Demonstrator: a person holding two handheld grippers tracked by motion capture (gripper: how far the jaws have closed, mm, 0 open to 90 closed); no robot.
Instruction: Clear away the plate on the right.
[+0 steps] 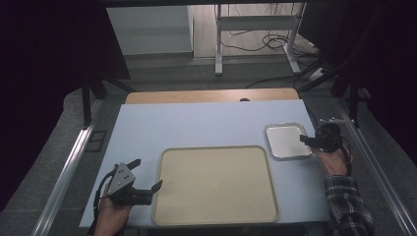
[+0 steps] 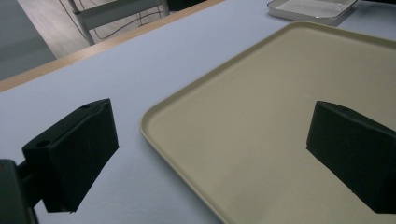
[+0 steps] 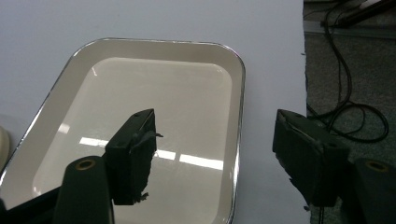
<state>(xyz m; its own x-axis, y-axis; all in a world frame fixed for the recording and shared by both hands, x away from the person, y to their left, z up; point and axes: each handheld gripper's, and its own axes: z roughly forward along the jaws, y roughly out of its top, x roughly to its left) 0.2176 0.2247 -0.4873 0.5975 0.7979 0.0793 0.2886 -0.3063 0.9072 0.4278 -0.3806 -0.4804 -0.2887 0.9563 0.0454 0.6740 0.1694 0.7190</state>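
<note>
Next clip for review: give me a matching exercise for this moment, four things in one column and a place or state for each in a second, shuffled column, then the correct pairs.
Things:
1. large beige tray
2. small white tray
3. left hand-held gripper
4. right hand-held gripper

Places or states:
A. open, jaws straddling the right rim of the small tray
B. empty, at the near middle of the table
C. open, jaws straddling the left edge of the large tray
D. empty and glossy, with a metal rim, at the right side of the table

Pairs: 1-B, 2-D, 3-C, 4-A
</note>
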